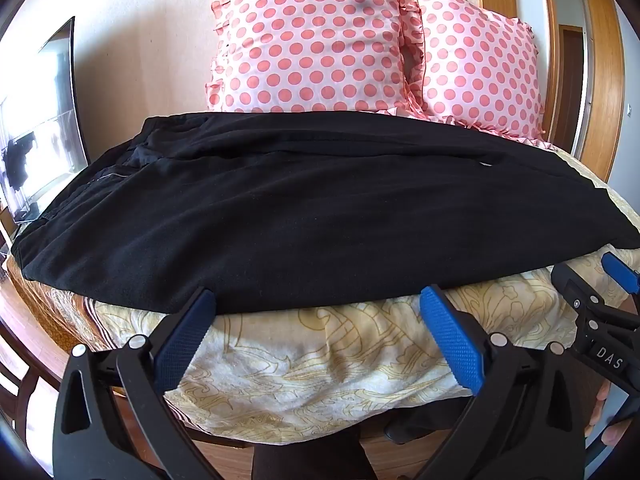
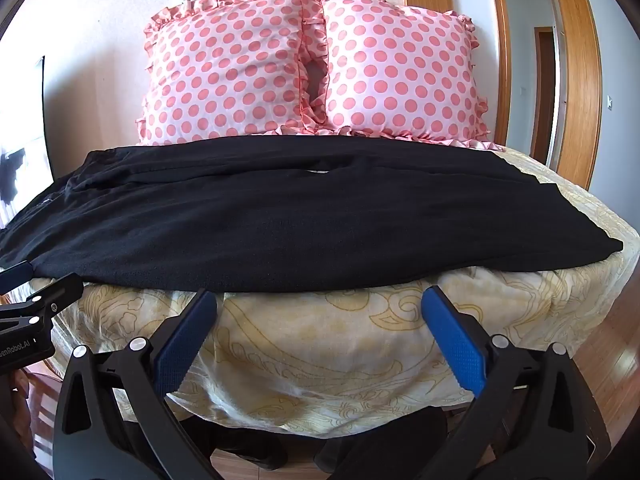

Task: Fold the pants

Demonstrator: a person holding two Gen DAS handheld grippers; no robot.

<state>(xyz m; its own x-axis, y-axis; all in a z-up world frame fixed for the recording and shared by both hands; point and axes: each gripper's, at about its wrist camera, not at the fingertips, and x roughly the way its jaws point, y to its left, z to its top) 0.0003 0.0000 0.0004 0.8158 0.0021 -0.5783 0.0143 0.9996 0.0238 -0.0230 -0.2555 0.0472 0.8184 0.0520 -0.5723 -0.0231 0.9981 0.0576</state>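
Two pink polka-dot pillows (image 2: 312, 68) lean against the wall behind a cream floral bedspread (image 2: 320, 344), wooden door frame (image 2: 580, 80) alongside.
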